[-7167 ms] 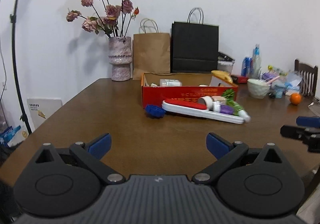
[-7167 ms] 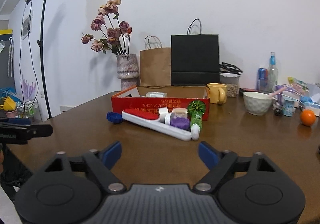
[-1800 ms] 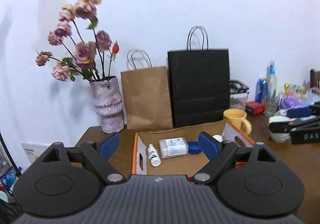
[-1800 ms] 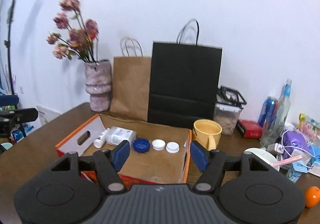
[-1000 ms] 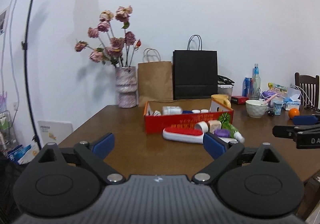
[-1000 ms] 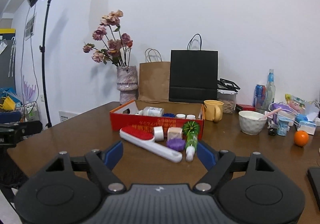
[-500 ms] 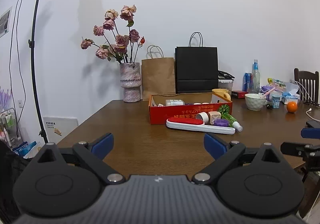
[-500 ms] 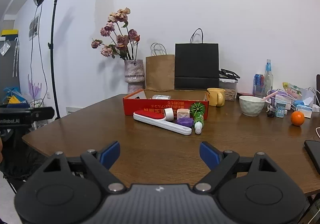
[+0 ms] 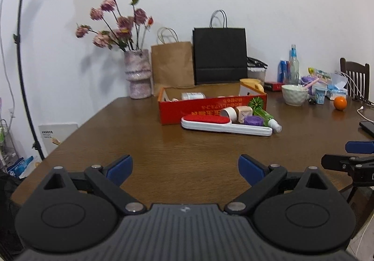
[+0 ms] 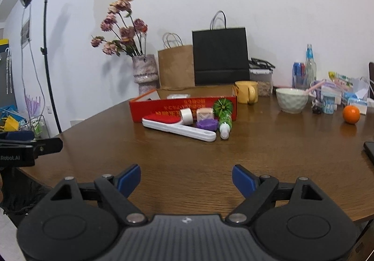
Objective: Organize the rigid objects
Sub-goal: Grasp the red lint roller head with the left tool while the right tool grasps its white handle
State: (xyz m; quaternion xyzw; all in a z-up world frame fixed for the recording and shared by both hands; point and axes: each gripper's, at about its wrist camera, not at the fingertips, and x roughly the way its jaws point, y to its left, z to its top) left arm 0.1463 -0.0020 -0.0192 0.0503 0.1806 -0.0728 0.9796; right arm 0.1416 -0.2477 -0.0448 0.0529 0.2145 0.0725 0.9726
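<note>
Just above the middle of both views, a red cardboard box [image 9: 211,107] stands open-topped on my brown table [image 9: 187,156], with a white bottle [image 9: 192,96] lying inside it. Against its front wall lies a white lint brush [image 10: 178,127] with a red pad, and behind the brush's handle sit a small roll of white tape [image 10: 187,115], a pale cube [image 10: 205,113], a purple lid [image 10: 206,124] and a green spray bottle [image 10: 224,118]. My left gripper [image 9: 185,167] sits at the bottom of its frame with its blue pads spread wide, nothing between them and touching nothing, above the near edge of the table. My right gripper [image 10: 186,179] is likewise spread wide and empty; its jaws have just eased a little closer with nothing between them. Both are well apart from the cluster. In the right wrist view the brush's long axis runs from centre-left down toward lower right, red pad end to the left, handle to the right. The spray bottle lies on its side, its white nozzle pointing toward the bottom of the frame and its green base against the box.
</note>
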